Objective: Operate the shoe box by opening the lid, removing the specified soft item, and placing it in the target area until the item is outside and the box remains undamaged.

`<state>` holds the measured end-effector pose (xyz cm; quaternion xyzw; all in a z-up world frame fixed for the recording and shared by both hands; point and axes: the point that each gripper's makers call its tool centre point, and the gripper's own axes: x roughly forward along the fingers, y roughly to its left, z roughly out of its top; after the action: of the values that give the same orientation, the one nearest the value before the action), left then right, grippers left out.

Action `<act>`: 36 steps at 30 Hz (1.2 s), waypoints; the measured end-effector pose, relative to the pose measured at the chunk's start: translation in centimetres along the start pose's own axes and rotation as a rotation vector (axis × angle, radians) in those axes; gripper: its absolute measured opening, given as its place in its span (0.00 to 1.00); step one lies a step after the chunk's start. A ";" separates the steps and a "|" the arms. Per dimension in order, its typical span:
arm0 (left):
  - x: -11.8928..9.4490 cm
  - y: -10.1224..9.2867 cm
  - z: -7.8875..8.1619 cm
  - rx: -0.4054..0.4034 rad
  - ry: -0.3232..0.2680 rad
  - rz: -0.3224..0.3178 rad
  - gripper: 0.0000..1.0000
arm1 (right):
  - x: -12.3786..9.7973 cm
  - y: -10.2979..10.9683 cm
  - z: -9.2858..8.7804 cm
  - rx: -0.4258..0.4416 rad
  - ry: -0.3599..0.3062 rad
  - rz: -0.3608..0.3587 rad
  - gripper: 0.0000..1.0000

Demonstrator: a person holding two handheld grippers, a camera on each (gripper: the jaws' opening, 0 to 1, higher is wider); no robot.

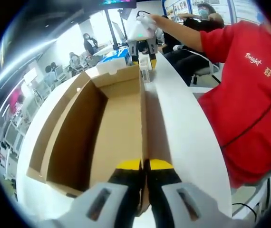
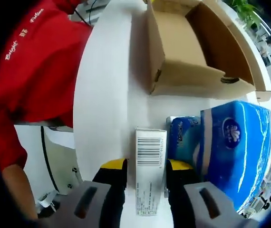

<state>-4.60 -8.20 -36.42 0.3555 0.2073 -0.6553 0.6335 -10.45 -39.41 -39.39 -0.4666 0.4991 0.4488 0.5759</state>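
The brown cardboard shoe box (image 1: pixel 111 137) lies open on the white table, and its inside looks bare. My left gripper (image 1: pixel 143 167) is shut on the top edge of the box's near side wall. At the box's far end my right gripper (image 1: pixel 144 47) stands over a small white carton (image 1: pixel 145 69). In the right gripper view that white carton (image 2: pixel 150 166), with a barcode on top, sits between the yellow-tipped jaws of my right gripper (image 2: pixel 147 173), which is shut on it. The shoe box (image 2: pixel 192 52) lies just beyond it.
A big blue tissue pack (image 2: pixel 235 147) and a smaller blue pack (image 2: pixel 183 140) lie on the table to the right of the carton. A person in a red shirt (image 1: pixel 249 85) stands close along the table's edge (image 2: pixel 81 109). Other people sit at desks far behind.
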 end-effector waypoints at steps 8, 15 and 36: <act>0.0 0.0 -0.1 -0.004 0.003 -0.001 0.03 | -3.0 0.3 0.7 -0.013 -0.046 -0.033 0.34; 0.1 -0.1 0.2 -0.007 0.004 0.000 0.03 | -5.2 0.2 0.9 -0.035 -0.078 -0.063 0.34; -0.1 -0.1 0.2 -0.008 0.004 0.000 0.03 | -10.4 0.0 6.5 -0.193 -0.348 -0.215 0.27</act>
<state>-4.75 -8.30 -36.27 0.3541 0.2114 -0.6536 0.6346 -10.44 -33.50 -28.60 -0.4857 0.2945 0.5043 0.6504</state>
